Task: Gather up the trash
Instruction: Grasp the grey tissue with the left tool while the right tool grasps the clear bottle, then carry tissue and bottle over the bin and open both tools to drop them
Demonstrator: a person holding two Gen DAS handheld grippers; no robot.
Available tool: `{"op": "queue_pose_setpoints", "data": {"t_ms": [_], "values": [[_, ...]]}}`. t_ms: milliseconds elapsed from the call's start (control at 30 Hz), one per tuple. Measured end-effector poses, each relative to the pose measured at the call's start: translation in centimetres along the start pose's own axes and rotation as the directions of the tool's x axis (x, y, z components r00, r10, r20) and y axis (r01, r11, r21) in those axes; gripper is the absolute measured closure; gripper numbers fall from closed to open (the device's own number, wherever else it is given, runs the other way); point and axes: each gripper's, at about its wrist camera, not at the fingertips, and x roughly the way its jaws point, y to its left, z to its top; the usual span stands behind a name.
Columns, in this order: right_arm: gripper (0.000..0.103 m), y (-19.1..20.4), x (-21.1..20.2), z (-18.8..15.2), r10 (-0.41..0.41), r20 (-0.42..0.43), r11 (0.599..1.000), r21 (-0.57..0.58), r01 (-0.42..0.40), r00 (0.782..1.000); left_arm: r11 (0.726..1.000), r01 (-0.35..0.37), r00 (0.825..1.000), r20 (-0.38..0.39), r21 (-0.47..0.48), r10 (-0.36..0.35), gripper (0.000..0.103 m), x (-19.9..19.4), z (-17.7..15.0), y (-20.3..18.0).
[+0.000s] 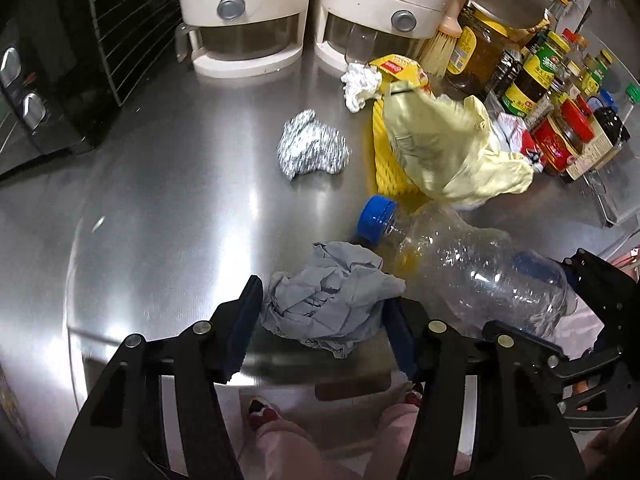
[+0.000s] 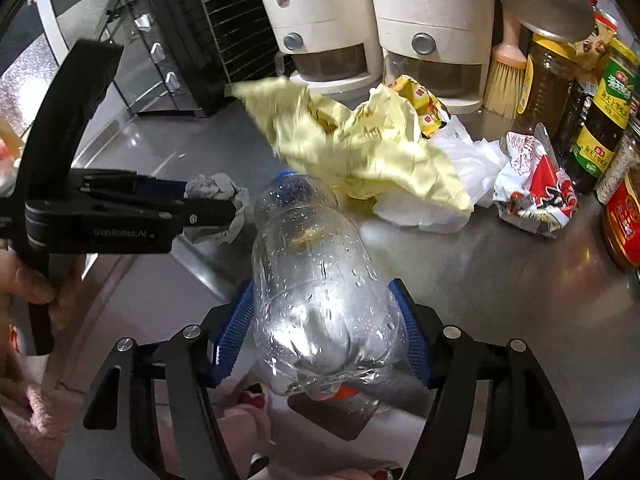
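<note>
Two grippers are loaded at the front edge of the steel counter (image 1: 168,216). The left gripper (image 1: 320,320) has its blue-padded fingers (image 1: 244,320) pressed against either side of a crumpled grey paper wad (image 1: 324,308), which sits between them at the counter's lip; from the right wrist view the same gripper (image 2: 212,204) shows side-on with the grey wad (image 2: 218,188) bulging past its tips. The right gripper (image 2: 324,332) is clamped on a clear plastic bottle (image 2: 320,280), its pads bearing on the bottle's wide lower body, the bottle lying along the fingers with its blue cap (image 1: 376,216) pointing away toward the counter. Just beyond the cap lies a pale yellow bag (image 1: 444,148), blurred, over a ribbed yellow sheet (image 1: 386,176). Near it sit a ball of crumpled foil (image 1: 312,150), a white tissue wad (image 1: 360,84), a yellow snack packet (image 2: 420,108), a white plastic bag (image 2: 452,168) and a red-and-white wrapper (image 2: 532,192). Behind stand two cream dispensers (image 1: 244,16), a black oven (image 1: 48,64), a brush (image 2: 506,80) and a row of sauce jars (image 1: 532,76).
</note>
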Motion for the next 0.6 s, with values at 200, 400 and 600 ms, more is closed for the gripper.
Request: {"op": "queue_pose_setpoints", "data": {"t_ms": [200, 400, 600], "values": [[0.036, 1.5, -1.9, -1.3, 0.001, 0.035, 1.0, 0.021, -0.002, 0.999, 1.0, 0.002, 1.0, 0.002, -0.003, -0.002, 0.048, -1.6, -2.4, 0.0], [0.037, 2.3, -4.0, -2.6, 0.002, 0.061, 1.0, 0.024, -0.004, 0.998, 1.0, 0.007, 1.0, 0.005, 0.006, -0.007, 0.047, -2.5, -4.3, -0.6], [0.038, 2.4, -5.7, -3.6, -0.008, 0.08, 0.999, 0.055, 0.004, 0.997, 1.0, 0.022, 1.0, 0.006, 0.021, -0.022, 0.047, -2.9, -5.4, -1.5]]}}
